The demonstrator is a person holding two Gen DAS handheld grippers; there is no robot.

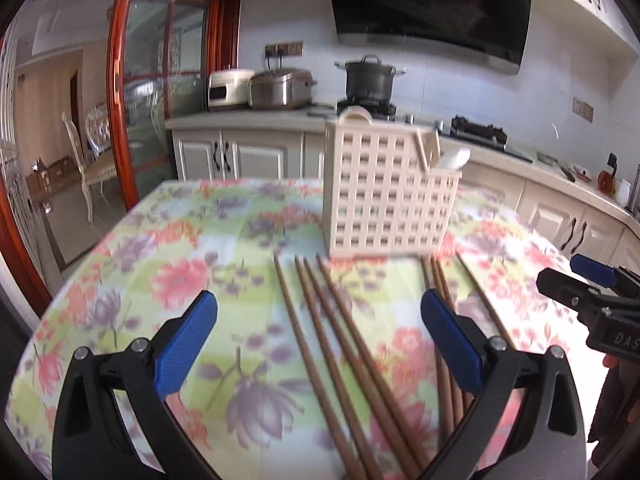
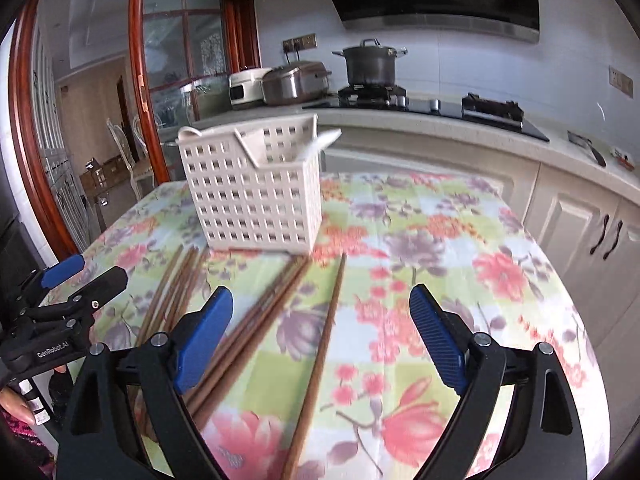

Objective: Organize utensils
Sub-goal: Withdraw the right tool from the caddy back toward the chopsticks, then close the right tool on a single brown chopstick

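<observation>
While both hand-held grippers gape empty, only the right view shows the lone chopstick.

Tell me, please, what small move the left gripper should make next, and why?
Probably ease the left gripper down and close on one brown chopstick. Its jaws stand wide open with nothing held, several chopsticks lie loose on the flowered tablecloth right between them, and the slotted holder stands just beyond.

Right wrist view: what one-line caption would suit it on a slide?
Open right tool above brown chopsticks on a floral tablecloth, a white utensil basket beyond.
</observation>
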